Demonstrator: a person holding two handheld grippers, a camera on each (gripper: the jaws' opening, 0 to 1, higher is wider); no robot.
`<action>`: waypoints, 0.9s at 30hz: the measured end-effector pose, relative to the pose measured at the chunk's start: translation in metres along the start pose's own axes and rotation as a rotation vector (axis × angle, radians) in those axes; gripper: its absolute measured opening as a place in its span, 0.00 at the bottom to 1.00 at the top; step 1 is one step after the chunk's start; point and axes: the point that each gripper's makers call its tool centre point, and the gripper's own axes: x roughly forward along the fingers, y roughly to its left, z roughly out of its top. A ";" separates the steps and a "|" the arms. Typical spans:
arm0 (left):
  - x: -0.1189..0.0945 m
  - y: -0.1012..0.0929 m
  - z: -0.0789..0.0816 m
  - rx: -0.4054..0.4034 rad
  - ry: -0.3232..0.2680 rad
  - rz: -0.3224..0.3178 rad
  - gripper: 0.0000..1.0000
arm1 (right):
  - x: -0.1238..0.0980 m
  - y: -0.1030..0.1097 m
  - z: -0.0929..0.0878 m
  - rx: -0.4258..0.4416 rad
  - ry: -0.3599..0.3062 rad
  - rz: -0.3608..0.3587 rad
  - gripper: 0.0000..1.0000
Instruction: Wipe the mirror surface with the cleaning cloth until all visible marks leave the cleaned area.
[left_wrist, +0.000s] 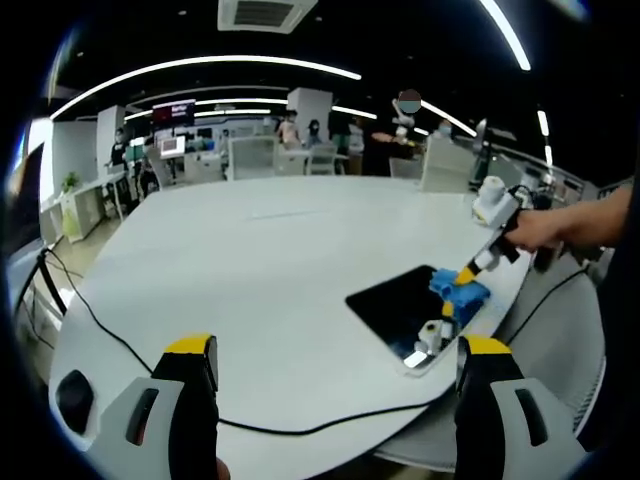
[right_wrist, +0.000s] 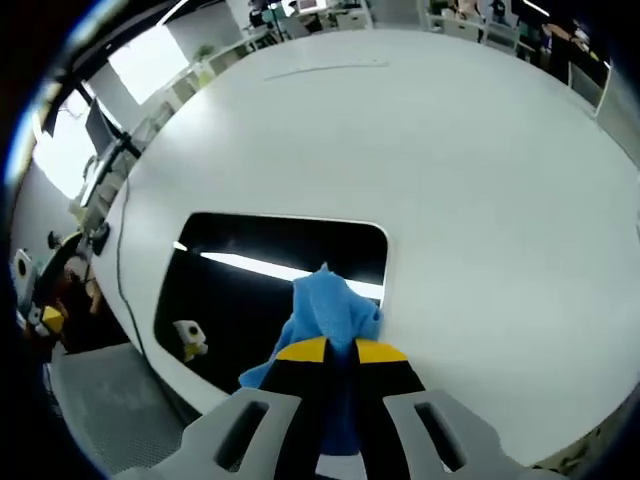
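A dark rectangular mirror (left_wrist: 400, 308) (right_wrist: 260, 290) lies flat on the white table near its edge. A blue cleaning cloth (right_wrist: 330, 315) (left_wrist: 458, 289) rests on the mirror's near right part. My right gripper (right_wrist: 340, 352) (left_wrist: 465, 275) is shut on the cloth and presses it down on the glass; a person's hand (left_wrist: 535, 228) holds it. My left gripper (left_wrist: 335, 350) hangs open above the table's near edge, well left of the mirror, with nothing between its jaws. Ceiling lights reflect as a bright streak in the mirror.
The round white table (left_wrist: 270, 260) (right_wrist: 450, 150) stretches wide beyond the mirror. A black cable (left_wrist: 110, 335) runs across its near left side and along the front edge. Desks, chairs and people stand far behind (left_wrist: 290, 140).
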 end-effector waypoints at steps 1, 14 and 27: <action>0.000 0.000 0.000 0.001 0.001 0.000 1.00 | 0.002 -0.001 0.003 0.001 0.001 -0.001 0.03; -0.001 0.004 -0.002 -0.002 0.010 0.008 1.00 | 0.008 -0.006 0.022 0.001 0.021 -0.004 0.03; 0.001 0.008 0.001 -0.001 0.017 0.009 1.00 | 0.017 -0.016 0.047 -0.001 0.023 -0.019 0.03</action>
